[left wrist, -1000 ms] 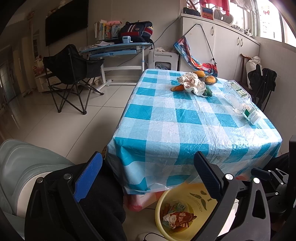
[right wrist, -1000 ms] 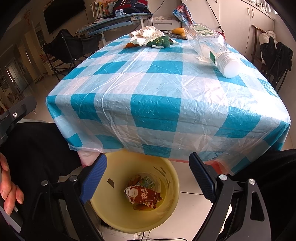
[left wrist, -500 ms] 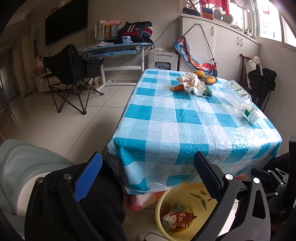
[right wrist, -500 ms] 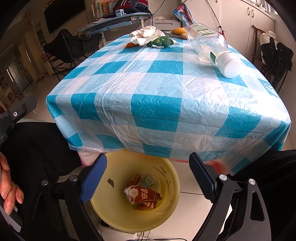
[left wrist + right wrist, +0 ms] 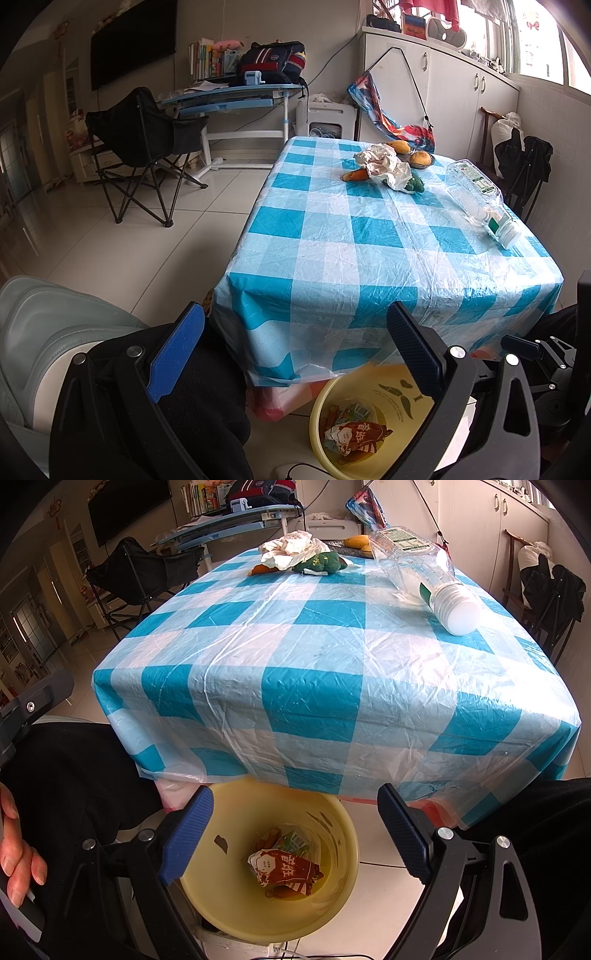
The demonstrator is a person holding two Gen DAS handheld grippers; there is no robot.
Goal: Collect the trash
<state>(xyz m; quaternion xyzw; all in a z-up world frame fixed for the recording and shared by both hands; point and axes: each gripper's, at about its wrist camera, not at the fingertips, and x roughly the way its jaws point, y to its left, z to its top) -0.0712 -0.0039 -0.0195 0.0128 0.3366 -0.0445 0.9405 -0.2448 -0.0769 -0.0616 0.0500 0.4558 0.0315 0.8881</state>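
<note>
A yellow bin [image 5: 343, 849] [image 5: 321, 413] stands on the floor under the near edge of the table and holds a red snack wrapper [image 5: 284, 873] [image 5: 354, 437] with other scraps. My right gripper [image 5: 295, 808] hangs open right above the bin, nothing between its fingers. My left gripper [image 5: 295, 325] is open too, held off the table's near left corner. On the blue-and-white checked tablecloth [image 5: 369, 236] [image 5: 314, 657] lie a clear plastic bottle [image 5: 480, 195] [image 5: 421, 568] on its side and crumpled white paper [image 5: 384, 162] [image 5: 291, 548] at the far end.
Beside the paper lie a carrot [image 5: 354, 174], a green soft toy [image 5: 321, 563] and yellow fruit [image 5: 421, 158]. A black folding chair [image 5: 144, 147] and a desk [image 5: 229, 96] stand on the tiled floor to the left. A person's hand [image 5: 14, 853] and dark clothing fill the lower left.
</note>
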